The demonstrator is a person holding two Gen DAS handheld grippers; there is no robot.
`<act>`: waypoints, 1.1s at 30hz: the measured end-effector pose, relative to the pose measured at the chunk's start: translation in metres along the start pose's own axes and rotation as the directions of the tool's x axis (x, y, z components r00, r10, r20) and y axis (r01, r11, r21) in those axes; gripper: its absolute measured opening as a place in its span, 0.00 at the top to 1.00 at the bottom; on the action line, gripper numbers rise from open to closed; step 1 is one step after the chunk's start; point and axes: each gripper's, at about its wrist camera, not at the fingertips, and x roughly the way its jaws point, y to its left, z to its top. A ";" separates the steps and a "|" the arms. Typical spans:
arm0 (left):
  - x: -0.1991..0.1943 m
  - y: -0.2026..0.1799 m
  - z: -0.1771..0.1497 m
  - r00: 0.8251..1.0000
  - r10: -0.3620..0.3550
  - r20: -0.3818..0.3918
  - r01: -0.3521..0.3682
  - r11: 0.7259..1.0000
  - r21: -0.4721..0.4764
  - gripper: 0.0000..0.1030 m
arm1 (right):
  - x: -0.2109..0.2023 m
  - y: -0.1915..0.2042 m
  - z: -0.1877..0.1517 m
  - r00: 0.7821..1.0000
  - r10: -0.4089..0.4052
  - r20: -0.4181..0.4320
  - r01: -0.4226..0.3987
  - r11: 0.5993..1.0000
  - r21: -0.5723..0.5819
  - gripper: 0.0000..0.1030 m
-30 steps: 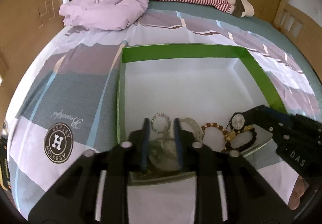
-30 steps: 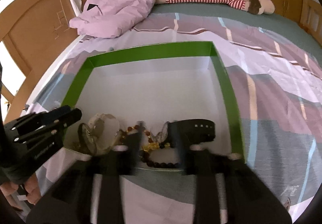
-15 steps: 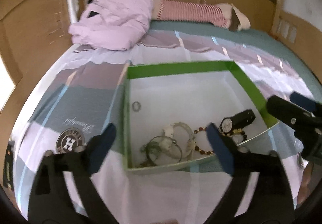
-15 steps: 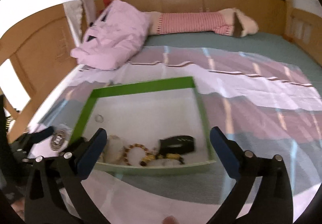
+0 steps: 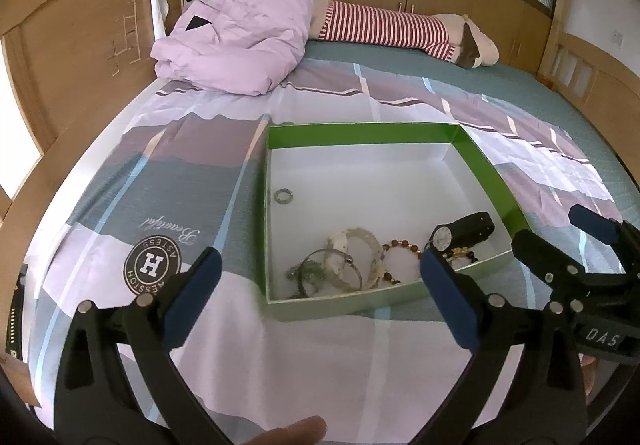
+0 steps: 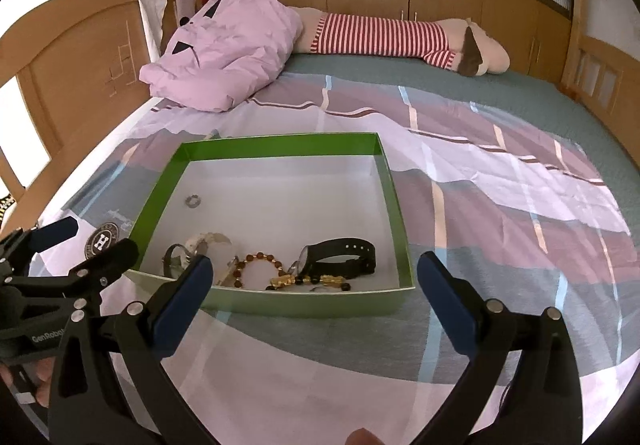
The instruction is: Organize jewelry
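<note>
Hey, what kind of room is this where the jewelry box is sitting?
Most likely a bedroom: the green box sits on a bed with a patchwork cover, a crumpled pink duvet and a wooden headboard behind it.

My left gripper is black plastic with blue pads on its fingers and silver screws at the joints; my right gripper matches it, with white "DAS" lettering on its side; the left's side reads "GenRobot".

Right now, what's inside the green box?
The green box holds a black watch, brown bead bracelet, pale bangle, metal bangles and a small ring. The gripper finger hides some.
</note>
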 end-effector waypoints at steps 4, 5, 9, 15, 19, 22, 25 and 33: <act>-0.001 0.000 -0.001 1.000 0.006 -0.001 -0.006 1.000 0.002 0.02 | 0.001 0.000 0.000 1.000 -0.004 -0.002 0.004 1.000 0.001 0.01; -0.001 0.000 -0.001 1.000 0.006 0.000 -0.006 1.000 0.004 0.02 | 0.001 0.000 0.000 1.000 -0.006 -0.002 0.006 1.000 0.005 0.01; -0.001 -0.001 -0.002 1.000 0.007 -0.004 -0.007 1.000 0.006 0.02 | 0.000 -0.001 0.000 1.000 -0.009 -0.002 0.009 1.000 0.014 0.01; -0.001 -0.001 -0.001 1.000 0.010 -0.006 -0.010 1.000 0.013 0.02 | 0.000 -0.001 0.000 1.000 -0.010 -0.001 0.010 1.000 0.015 0.01; -0.001 -0.001 -0.002 1.000 0.011 -0.006 -0.011 1.000 0.012 0.02 | 0.000 0.000 0.000 1.000 -0.011 -0.001 0.011 1.000 0.015 0.01; -0.001 -0.001 -0.002 1.000 0.010 -0.005 -0.010 1.000 0.013 0.02 | 0.000 0.000 0.000 1.000 -0.015 0.002 0.015 1.000 0.013 0.01; 0.000 0.000 -0.001 1.000 0.009 -0.006 -0.009 1.000 0.014 0.02 | 0.000 0.001 0.000 1.000 -0.016 0.002 0.016 1.000 0.012 0.01; 0.000 0.000 -0.001 1.000 0.008 -0.006 -0.008 1.000 0.017 0.02 | 0.000 0.002 0.000 1.000 -0.018 0.002 0.018 1.000 0.013 0.01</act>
